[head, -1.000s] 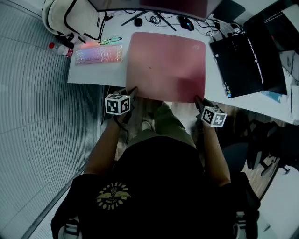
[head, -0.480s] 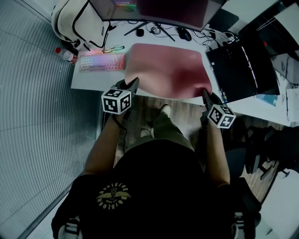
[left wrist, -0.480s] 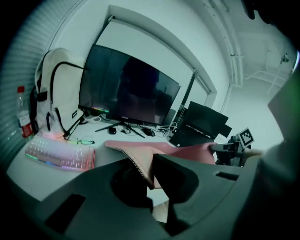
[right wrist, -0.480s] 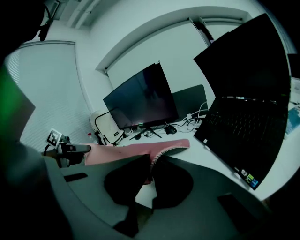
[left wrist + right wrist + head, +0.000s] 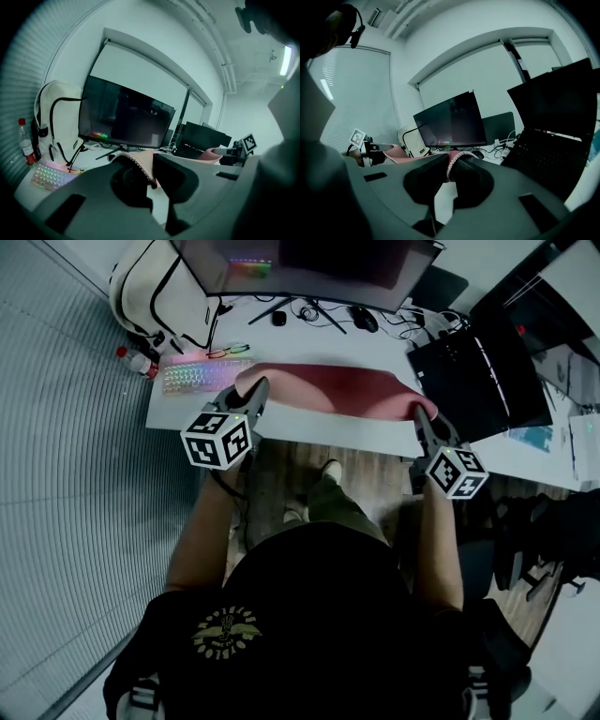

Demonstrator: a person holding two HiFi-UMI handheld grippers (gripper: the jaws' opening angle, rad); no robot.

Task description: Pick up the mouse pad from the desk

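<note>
Left gripper [image 5: 255, 390] clamps the pad [image 5: 328, 388] at its left corner, over the desk [image 5: 319, 434]. Right gripper [image 5: 421, 414], jaws easing open, pinches the right corner. The head view shows the pad slung between them. Only the gripper views show its stitched edge [image 5: 136, 168] inside the jaws.

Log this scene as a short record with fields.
mouse pad: pink, near edge held above the desk
left claw: shut on the pad's near left corner
right claw: on the near right corner, pad between its jaws, jaws opening
nearby: lit keyboard, monitor, laptop
</note>
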